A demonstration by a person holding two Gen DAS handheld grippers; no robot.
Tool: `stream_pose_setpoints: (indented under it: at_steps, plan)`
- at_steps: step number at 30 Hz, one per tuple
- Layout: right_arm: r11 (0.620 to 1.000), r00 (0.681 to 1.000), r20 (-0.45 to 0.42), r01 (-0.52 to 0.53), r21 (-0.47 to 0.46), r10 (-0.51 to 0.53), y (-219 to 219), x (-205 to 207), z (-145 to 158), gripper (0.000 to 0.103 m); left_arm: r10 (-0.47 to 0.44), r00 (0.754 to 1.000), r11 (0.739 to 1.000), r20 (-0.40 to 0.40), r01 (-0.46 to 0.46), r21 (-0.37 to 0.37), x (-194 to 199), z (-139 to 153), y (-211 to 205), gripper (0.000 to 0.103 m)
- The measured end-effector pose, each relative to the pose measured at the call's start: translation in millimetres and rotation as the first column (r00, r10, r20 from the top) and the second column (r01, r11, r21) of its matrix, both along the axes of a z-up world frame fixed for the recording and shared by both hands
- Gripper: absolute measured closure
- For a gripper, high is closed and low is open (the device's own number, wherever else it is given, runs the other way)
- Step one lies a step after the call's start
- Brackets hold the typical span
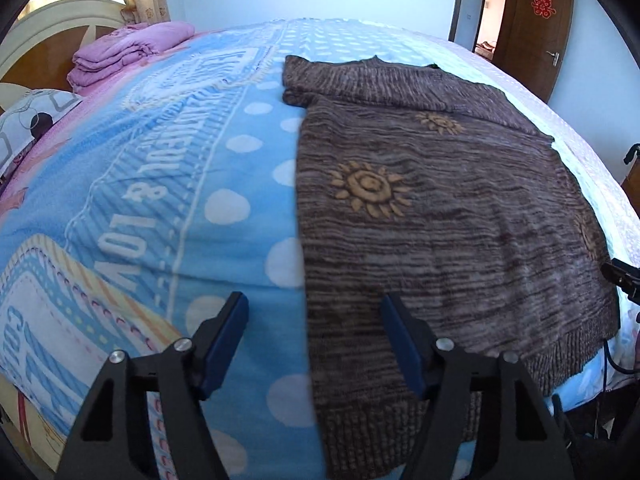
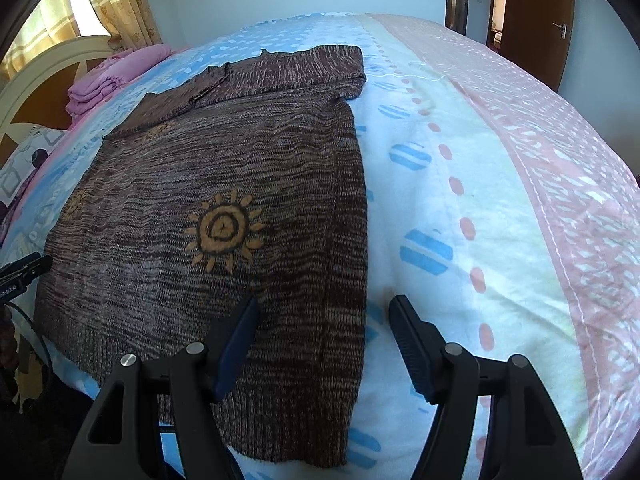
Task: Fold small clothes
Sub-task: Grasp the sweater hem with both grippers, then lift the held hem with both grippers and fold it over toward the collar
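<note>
A brown knitted sweater (image 1: 440, 208) with orange sun patterns lies flat on the bed, its sleeves folded across the chest and its hem nearest me. It also shows in the right wrist view (image 2: 224, 208). My left gripper (image 1: 314, 312) is open and hovers over the sweater's left edge near the hem. My right gripper (image 2: 324, 316) is open and hovers over the sweater's right edge near the hem. Neither holds anything. The right gripper's tip (image 1: 622, 276) shows at the right edge of the left wrist view.
The bed carries a blue polka-dot blanket (image 1: 160, 200) on the left and a white and pink quilt (image 2: 500, 168) on the right. A folded pink blanket (image 1: 128, 50) and a pillow (image 1: 28, 124) lie by the headboard. A brown door (image 1: 536, 28) stands far right.
</note>
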State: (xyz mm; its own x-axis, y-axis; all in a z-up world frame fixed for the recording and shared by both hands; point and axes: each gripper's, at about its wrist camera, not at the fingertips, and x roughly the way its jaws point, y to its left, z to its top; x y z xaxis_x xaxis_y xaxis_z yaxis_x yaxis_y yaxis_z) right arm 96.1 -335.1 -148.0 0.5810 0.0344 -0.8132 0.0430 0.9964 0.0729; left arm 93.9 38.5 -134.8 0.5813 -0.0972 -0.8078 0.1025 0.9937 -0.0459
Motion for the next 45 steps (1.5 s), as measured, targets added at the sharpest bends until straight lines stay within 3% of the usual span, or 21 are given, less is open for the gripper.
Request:
stream_pose_setpoints:
  at_steps: [11, 15, 23, 24, 25, 26, 27, 28, 29, 35, 38, 41, 45]
  plan:
    - [1.0, 1.0, -0.025, 0.014, 0.026, -0.013, -7, -35, -7, 0.035, 0.0, 1.0, 1.0, -0.001, 0.0, 0.029, -28, -5, -17, 0.053]
    - [0.998, 1.0, -0.023, 0.019, 0.06, -0.017, -11, -40, -8, 0.035, 0.043, 0.999, 0.998, -0.029, -0.045, -0.044, -33, -4, -2, 0.054]
    - [0.997, 1.0, -0.025, 0.015, 0.074, -0.014, -6, -41, -9, 0.037, 0.054, 0.996, 0.996, -0.067, -0.059, -0.067, -40, -8, 5, 0.055]
    - [0.998, 1.0, -0.025, 0.012, 0.066, -0.01, -5, -41, -10, 0.042, 0.046, 0.997, 0.996, -0.068, -0.051, -0.068, -40, -9, 4, 0.058]
    - [0.999, 1.0, -0.024, 0.005, 0.053, -0.004, -2, -42, -9, 0.053, 0.027, 0.998, 0.997, -0.065, -0.032, -0.07, -42, -9, 1, 0.067]
    - [0.999, 1.0, -0.02, -0.006, 0.042, 0.007, 0, -42, -8, 0.06, 0.007, 0.998, 0.997, -0.06, -0.012, -0.078, -43, -8, -2, 0.086]
    - [0.998, 1.0, -0.015, -0.022, 0.052, 0.022, 1, -42, -7, 0.08, -0.026, 0.998, 0.995, -0.058, 0.02, -0.095, -44, -8, -5, 0.095]
    - [0.997, 0.999, -0.016, -0.03, 0.064, 0.032, 1, -43, -5, 0.09, -0.045, 0.998, 0.995, -0.049, 0.04, -0.092, -46, -6, -9, 0.095]
    - [0.996, 0.999, -0.022, -0.044, 0.08, 0.046, 1, -42, -5, 0.093, -0.049, 0.998, 0.996, -0.037, 0.046, -0.08, -49, -4, -10, 0.096]
    - [0.994, 0.996, -0.045, -0.072, 0.085, 0.076, 0, -44, -3, 0.095, -0.151, 0.982, 0.986, 0.117, 0.157, -0.048, -89, 40, -17, 0.096]
    - [0.989, 0.994, -0.047, -0.091, 0.121, 0.097, 0, -45, -1, 0.095, -0.13, 0.988, 0.989, 0.082, 0.135, -0.055, -85, 30, -10, 0.096]
    - [0.98, 0.994, -0.027, -0.097, 0.173, 0.103, -7, -49, 7, 0.096, -0.078, 0.997, 0.993, -0.023, 0.076, -0.094, -69, 8, 0, 0.096]
    - [0.95, 0.996, 0.024, -0.094, 0.299, 0.091, -31, -58, 24, 0.096, -0.074, 0.997, 0.994, -0.007, 0.074, -0.084, -68, 9, 0, 0.096]
